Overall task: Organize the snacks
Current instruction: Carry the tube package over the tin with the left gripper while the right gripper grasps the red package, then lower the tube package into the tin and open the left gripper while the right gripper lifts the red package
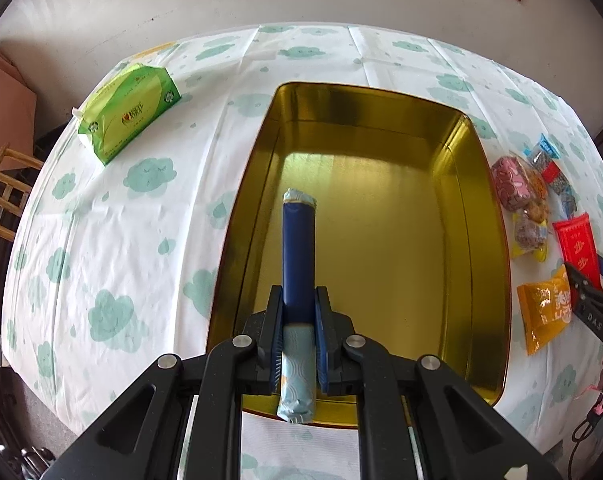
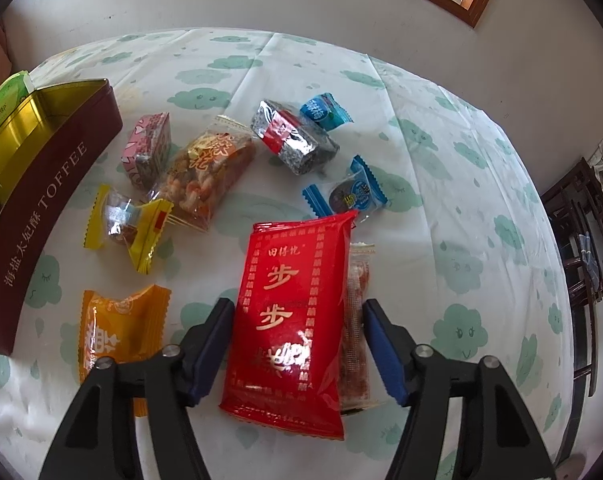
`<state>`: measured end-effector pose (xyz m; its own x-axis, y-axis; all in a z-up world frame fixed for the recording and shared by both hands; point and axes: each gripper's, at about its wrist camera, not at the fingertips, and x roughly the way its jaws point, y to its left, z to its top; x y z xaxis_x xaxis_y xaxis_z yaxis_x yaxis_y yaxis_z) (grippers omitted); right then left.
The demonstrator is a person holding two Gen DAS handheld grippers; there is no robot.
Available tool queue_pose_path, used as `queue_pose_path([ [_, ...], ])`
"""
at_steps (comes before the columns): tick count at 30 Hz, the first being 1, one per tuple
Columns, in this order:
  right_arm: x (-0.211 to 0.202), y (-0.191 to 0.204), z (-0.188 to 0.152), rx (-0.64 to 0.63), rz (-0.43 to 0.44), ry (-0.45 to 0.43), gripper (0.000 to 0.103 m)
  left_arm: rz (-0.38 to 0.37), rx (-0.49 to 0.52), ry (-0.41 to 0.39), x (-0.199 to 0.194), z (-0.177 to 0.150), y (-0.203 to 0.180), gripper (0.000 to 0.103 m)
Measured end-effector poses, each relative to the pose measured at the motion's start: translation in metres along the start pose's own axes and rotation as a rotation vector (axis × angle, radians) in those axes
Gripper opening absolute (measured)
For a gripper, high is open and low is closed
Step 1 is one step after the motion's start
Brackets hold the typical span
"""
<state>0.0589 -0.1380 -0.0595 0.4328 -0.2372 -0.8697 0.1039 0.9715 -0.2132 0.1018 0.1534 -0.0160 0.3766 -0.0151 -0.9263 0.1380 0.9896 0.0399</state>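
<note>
My left gripper (image 1: 298,292) is shut on a dark blue snack bar (image 1: 297,248) with pale blue ends. It holds the bar above the floor of the open gold tin (image 1: 381,240), near its left wall. In the right wrist view the tin's maroon side (image 2: 53,176) reads TOFFEE. My right gripper (image 2: 297,303) is open and straddles a red packet (image 2: 289,272) lying on the tablecloth. A thin clear packet (image 2: 355,320) lies along the red packet's right side, also between the fingers. An orange packet (image 2: 117,328) lies just left of the gripper.
Beyond the red packet lie a yellow candy (image 2: 127,228), a pink box (image 2: 147,148), a clear snack bag (image 2: 205,172), a silver packet (image 2: 297,140) and two blue candies (image 2: 325,112). A green tissue pack (image 1: 129,112) sits left of the tin. Dark chairs (image 2: 581,220) stand off the table's right edge.
</note>
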Motion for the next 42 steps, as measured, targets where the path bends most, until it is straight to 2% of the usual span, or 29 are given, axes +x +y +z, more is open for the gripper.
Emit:
queue_pose_path([
  [7,0.0,-0.006,0.001,0.006,0.003,-0.001,0.055,-0.003,-0.011,0.015,-0.005,-0.011,-0.007,0.012],
  [22,-0.007,-0.027,-0.002,0.089,0.093,-0.025,0.042,0.02,-0.02,0.024,-0.001,-0.018,-0.008,0.017],
  [26,-0.007,-0.028,-0.002,0.093,0.098,-0.02,0.042,0.005,-0.02,0.019,-0.002,-0.02,-0.008,0.033],
  [30,-0.007,-0.03,-0.003,0.107,0.107,-0.024,0.042,0.001,-0.019,-0.016,-0.011,-0.02,-0.009,0.044],
  [42,-0.017,-0.036,-0.009,0.13,0.122,-0.028,0.04,-0.051,-0.078,-0.108,-0.047,-0.021,0.002,0.067],
])
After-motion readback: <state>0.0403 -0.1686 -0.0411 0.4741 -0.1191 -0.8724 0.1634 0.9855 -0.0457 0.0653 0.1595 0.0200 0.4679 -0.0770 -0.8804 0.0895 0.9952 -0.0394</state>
